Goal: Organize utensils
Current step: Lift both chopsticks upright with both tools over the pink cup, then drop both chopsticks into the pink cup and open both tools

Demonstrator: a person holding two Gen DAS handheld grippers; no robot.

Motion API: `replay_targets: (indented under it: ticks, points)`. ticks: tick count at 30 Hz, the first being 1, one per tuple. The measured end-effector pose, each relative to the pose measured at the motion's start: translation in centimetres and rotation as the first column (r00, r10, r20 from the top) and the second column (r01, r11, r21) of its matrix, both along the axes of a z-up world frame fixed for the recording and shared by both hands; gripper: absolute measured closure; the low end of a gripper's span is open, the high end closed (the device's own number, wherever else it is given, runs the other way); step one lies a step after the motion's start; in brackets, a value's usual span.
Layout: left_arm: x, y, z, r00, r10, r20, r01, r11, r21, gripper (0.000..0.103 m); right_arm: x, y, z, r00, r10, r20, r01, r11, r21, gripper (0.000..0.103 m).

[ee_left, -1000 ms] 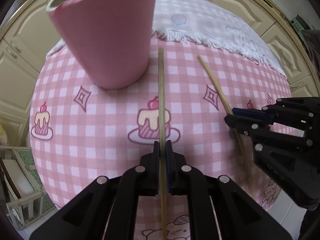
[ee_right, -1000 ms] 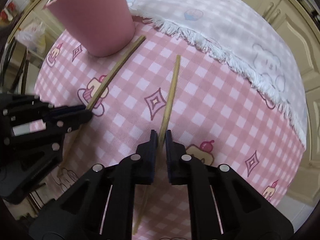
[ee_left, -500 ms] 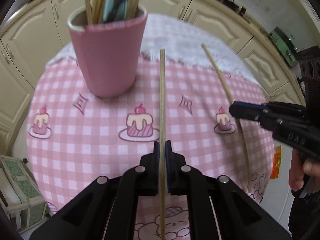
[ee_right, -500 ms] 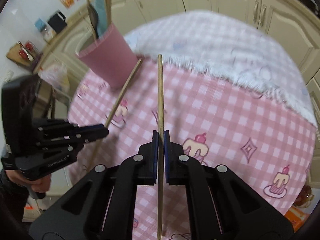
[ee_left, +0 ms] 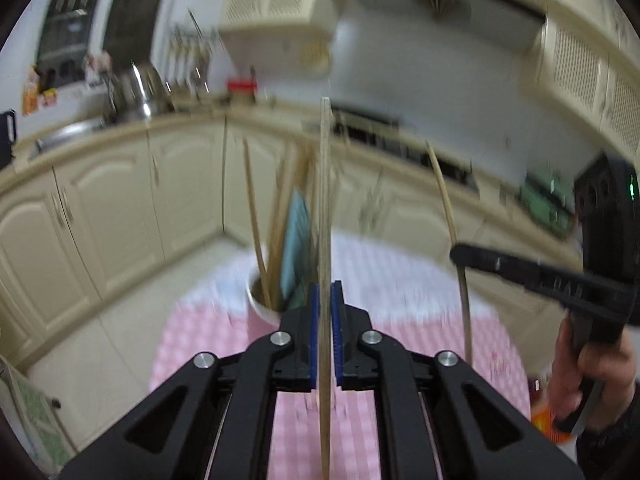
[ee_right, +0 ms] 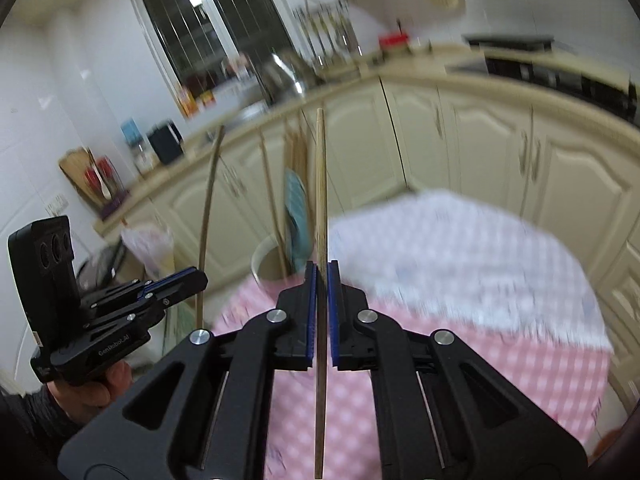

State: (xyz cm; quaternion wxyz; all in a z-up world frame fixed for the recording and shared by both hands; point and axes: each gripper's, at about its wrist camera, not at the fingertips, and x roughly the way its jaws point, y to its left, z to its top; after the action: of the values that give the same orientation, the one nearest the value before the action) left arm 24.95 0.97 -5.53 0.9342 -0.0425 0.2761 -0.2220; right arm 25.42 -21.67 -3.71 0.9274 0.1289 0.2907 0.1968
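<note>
Both sticks up off pink checked tablecloth [ee_right: 500, 360] since earlier; views tipped up too.

Your left gripper [ee_left: 325, 298] clenched on thin wooden chopstick [ee_left: 325, 208], stick upright.

Right gripper [ee_right: 321, 276] clenched on second wooden chopstick [ee_right: 320, 200], upright too.

Pink cup with white rim [ee_right: 266, 266] sits just ahead, bit left, below both tips; left one looks nearer.

Cup body mostly hidden behind jaws. Everything blurry.

The left gripper [ee_right: 188, 280], seen from the right wrist camera, bore white lettering on its black body that read roughly "GenRobot.AI". On the right gripper [ee_left: 460, 254], raised letters were too blurred to read.
</note>
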Motion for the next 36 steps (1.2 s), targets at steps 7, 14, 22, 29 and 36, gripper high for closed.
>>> replay_targets:
  ticks: [7, 14, 22, 29, 36]
  points:
    - [2.5, 0.5, 3.5, 0.969, 0.119, 0.216, -0.104, 0.991, -0.081, 0.098, 1.8, 2.0, 3.0, 0.972, -0.053, 0.230, 0.039, 0.997, 0.065, 0.097]
    - [5.2, 0.5, 4.5, 0.938, 0.180, 0.296, -0.144, 0.980, -0.141, 0.098, 4.6, 4.0, 3.9, 0.932, -0.073, 0.355, 0.051, 0.996, 0.071, 0.097]
    - [7.2, -0.4, 3.3, 0.929, 0.163, 0.332, -0.123, 0.983, -0.138, 0.097, 6.3, 4.9, 2.7, 0.914, -0.106, 0.391, 0.075, 0.993, 0.095, 0.097]
    - [7.9, -1.2, 0.9, 0.936, 0.146, 0.321, -0.114, 0.986, -0.118, 0.097, 7.1, 5.7, 1.3, 0.917, -0.095, 0.387, 0.077, 0.995, 0.061, 0.097]
    - [8.1, -1.3, 0.0, 0.941, 0.139, 0.307, -0.108, 0.987, -0.117, 0.097, 7.5, 6.3, 0.3, 0.925, -0.085, 0.370, 0.075, 0.996, 0.041, 0.097]
